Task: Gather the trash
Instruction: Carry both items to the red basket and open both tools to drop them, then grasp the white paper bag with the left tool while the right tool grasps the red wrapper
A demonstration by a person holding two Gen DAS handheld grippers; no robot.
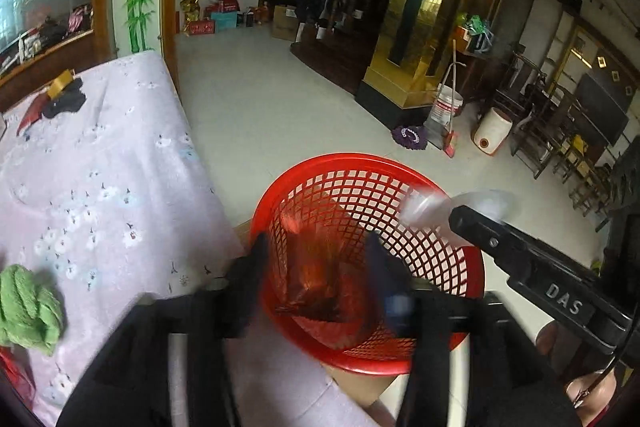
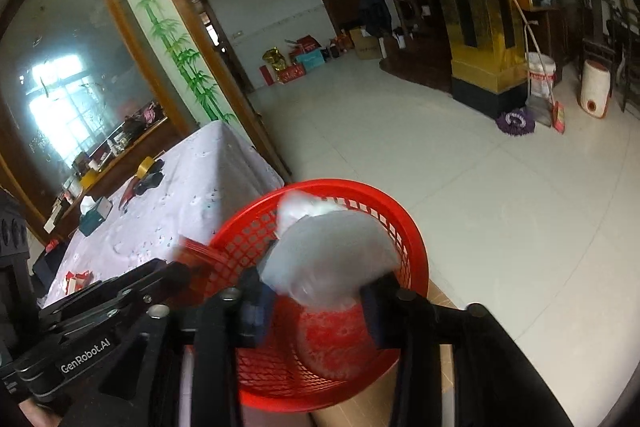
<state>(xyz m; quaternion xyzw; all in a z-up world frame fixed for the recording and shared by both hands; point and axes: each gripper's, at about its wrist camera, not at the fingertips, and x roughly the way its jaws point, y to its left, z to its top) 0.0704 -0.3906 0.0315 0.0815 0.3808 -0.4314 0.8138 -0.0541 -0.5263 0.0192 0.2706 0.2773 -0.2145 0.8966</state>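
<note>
The red mesh basket stands beside the table. A dark red wrapper hangs blurred between the spread left gripper fingers, contact unclear. A translucent white bag sits between the parted right gripper fingers, over the basket. Readable markings: "DAS", "GenRobot.AI".

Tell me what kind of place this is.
Probably the main hall of a home: a tiled floor, a wooden staircase, a mop by a gold pillar, and a table under a floral cloth.
</note>
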